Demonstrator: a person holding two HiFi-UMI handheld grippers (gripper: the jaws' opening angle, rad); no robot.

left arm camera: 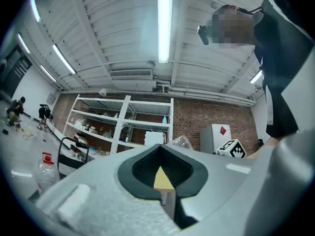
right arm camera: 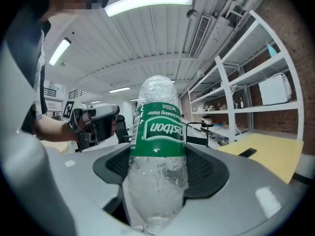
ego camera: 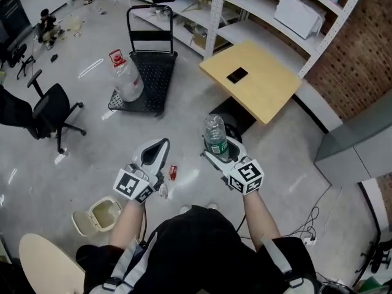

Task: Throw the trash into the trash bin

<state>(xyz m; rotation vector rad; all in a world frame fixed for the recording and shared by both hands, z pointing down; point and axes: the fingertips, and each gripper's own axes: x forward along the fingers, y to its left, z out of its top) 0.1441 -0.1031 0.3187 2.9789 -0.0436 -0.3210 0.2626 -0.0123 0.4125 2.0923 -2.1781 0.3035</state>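
Observation:
A clear plastic water bottle (ego camera: 215,136) with a green label stands upright between the jaws of my right gripper (ego camera: 217,148), held up in front of the person. In the right gripper view the bottle (right arm camera: 157,151) fills the middle, and the right gripper (right arm camera: 157,173) is shut on its lower body. My left gripper (ego camera: 156,153) is raised beside it, to the left, with its jaws together and nothing between them (left arm camera: 162,177). A small cream trash bin (ego camera: 93,208) with its lid open sits on the floor at the lower left, below the left gripper.
A black platform cart (ego camera: 153,72) carries a large clear bottle (ego camera: 127,79). A yellow table (ego camera: 254,78) stands ahead on the right, with metal shelves (ego camera: 275,17) behind it. An office chair (ego camera: 52,112) is at the left. A small red scrap (ego camera: 173,172) lies on the floor.

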